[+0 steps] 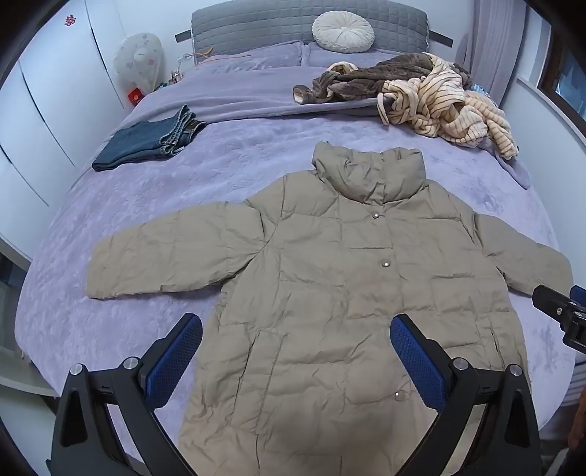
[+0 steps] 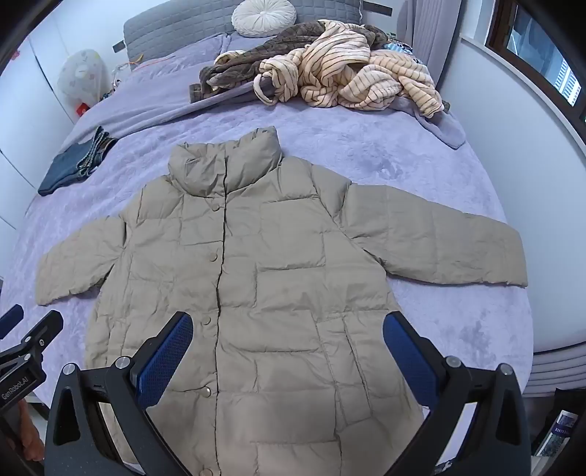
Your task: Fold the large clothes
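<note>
Currently one khaki puffer jacket is seen spread flat, front up, on the purple bed, collar toward the headboard, hem toward the cameras, both sleeves stretched sideways. One folded pair of jeans and one heap of crumpled clothes are seen beyond. The left gripper and right gripper are held above the hem, fingers spread wide, nothing gripped.

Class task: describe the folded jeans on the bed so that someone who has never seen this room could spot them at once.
Start from the bed under its lilac cover and look past the tan puffer coat spread flat in the middle. Near the bed's left edge, by the white wardrobe, lie the folded jeans. They are the only dark blue, neatly folded item; the striped and brown clothes opposite lie crumpled.
</note>
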`<action>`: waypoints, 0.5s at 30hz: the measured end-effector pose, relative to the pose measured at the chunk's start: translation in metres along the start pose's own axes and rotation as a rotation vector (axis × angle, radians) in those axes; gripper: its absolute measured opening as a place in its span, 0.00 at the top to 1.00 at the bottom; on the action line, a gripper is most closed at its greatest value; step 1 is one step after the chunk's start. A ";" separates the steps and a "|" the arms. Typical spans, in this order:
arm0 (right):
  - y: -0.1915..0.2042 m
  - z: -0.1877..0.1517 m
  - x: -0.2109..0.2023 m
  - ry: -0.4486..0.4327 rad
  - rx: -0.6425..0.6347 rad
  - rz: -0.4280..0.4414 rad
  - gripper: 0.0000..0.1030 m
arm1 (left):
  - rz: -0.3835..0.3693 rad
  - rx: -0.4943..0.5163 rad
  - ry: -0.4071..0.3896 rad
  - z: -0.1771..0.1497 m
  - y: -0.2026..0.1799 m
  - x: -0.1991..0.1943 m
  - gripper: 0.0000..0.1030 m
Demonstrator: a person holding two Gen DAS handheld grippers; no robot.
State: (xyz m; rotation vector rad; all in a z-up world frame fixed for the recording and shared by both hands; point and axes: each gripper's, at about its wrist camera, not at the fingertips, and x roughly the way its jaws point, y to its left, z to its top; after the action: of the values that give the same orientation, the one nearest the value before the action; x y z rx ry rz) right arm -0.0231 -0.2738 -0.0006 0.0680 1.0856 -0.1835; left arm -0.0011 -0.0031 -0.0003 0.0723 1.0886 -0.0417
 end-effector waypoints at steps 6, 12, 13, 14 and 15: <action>0.002 0.000 -0.007 -0.008 -0.005 0.002 0.00 | 0.000 -0.002 -0.001 -0.001 0.000 0.000 0.00; 0.003 0.000 -0.007 -0.008 -0.004 0.000 0.00 | 0.004 -0.008 -0.001 -0.001 0.000 0.000 0.00; 0.003 0.001 -0.006 -0.008 -0.002 0.000 0.00 | 0.004 -0.003 -0.004 -0.001 0.001 0.000 0.00; 0.003 0.001 -0.006 -0.008 -0.004 0.001 0.00 | 0.006 -0.003 -0.003 -0.002 0.000 0.000 0.00; 0.003 0.000 -0.006 -0.008 -0.004 0.000 0.00 | 0.007 -0.003 -0.002 -0.005 -0.006 0.003 0.00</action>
State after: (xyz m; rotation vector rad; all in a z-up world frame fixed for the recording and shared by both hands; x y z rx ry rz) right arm -0.0248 -0.2701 0.0048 0.0635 1.0783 -0.1809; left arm -0.0043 -0.0085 -0.0055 0.0733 1.0863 -0.0343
